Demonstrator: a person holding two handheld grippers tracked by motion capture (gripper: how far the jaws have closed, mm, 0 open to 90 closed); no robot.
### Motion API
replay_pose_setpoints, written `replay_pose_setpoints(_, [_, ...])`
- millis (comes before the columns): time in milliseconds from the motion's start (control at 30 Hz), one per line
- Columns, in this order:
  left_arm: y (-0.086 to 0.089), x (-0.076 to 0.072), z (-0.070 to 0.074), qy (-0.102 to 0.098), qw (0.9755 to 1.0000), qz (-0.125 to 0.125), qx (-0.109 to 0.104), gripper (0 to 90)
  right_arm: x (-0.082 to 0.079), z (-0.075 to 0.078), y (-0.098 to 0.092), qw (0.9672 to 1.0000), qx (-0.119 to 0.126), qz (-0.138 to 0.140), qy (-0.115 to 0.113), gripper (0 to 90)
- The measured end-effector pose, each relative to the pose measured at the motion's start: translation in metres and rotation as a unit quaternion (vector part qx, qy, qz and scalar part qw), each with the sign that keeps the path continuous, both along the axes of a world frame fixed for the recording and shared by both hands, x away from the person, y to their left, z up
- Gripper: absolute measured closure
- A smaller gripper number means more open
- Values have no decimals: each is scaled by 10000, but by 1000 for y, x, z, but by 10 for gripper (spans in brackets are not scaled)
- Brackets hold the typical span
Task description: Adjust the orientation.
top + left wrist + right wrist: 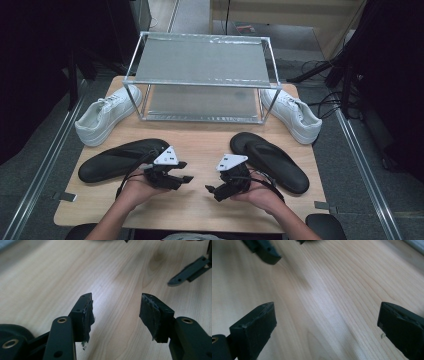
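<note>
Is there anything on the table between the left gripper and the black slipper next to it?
Nothing visible. The left gripper, jaws open and empty, hovers over bare table right beside the left black slipper, which lies behind the hand holding it. No object lies between them; the white sneaker sits farther back.

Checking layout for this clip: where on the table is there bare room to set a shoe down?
Bare wood runs across the middle of the table, between the rack and the two black slippers. The near edge strip is also free beside the hands. Crowded: the back corners with a white sneaker each, and the centre front, where both open claws sit.
</note>
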State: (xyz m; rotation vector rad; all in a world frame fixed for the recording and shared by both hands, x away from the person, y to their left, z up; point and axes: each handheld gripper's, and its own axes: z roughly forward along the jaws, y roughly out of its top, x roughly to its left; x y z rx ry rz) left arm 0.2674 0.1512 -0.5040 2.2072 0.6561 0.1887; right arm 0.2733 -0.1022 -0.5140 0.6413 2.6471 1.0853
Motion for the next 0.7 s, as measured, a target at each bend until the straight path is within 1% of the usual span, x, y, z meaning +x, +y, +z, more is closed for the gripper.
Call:
replay_pose_setpoints(33, [0,0,0,0,10000,0,0,438,-2,2,0,10000,17,69,-25,25])
replay_pose_setpoints(67, [1,-3,4,70,9999,89,-93,431,-5,4,0,9999,51,164,0,25])
replay_pose_setpoints(100, [1,-3,4,70,9999,89,-93,432,-5,4,0,9999,51,164,0,25])
replay_pose_setpoints(133, [2,-4,5,145,9998,145,-44,431,-7,6,-1,9991,88,404,123,36])
replay_pose_setpoints(167, [1,-5,6,242,9995,203,46,431,-7,6,-1,9991,88,404,123,36])
replay_pose_setpoints(200, [0,-7,7,257,9990,216,286,435,-7,9,-2,9985,213,435,261,54])
replay_pose_setpoints(233, [-1,-7,6,201,9991,175,326,435,-6,10,-2,9985,270,386,270,73])
replay_pose_setpoints(300, [-1,-7,6,203,9991,129,340,433,-3,11,-4,9979,387,377,364,145])
replay_pose_setpoints(333, [-1,-5,5,313,9988,54,368,434,-1,11,-5,9976,430,341,431,137])
replay_pose_setpoints(367, [-2,-5,5,365,9987,37,342,434,1,11,-6,9974,428,272,506,136])
replay_pose_setpoints(400, [-2,-5,5,365,9987,37,342,435,1,11,-6,9974,428,272,506,136])
replay_pose_setpoints(467, [-1,-3,6,464,9985,-60,283,436,5,10,-8,9972,392,234,589,138])
replay_pose_setpoints(533, [-2,-1,6,594,9980,-117,204,427,5,10,-9,9979,289,200,549,152])
replay_pose_setpoints(567, [-2,1,5,683,9973,-125,237,407,4,11,-10,9987,240,185,403,172])
replay_pose_setpoints(667, [-2,2,3,640,9973,-103,334,401,3,14,-12,9988,327,194,321,235])
replay_pose_setpoints(700, [-2,2,3,640,9973,-103,334,394,3,14,-12,9988,327,194,321,235])
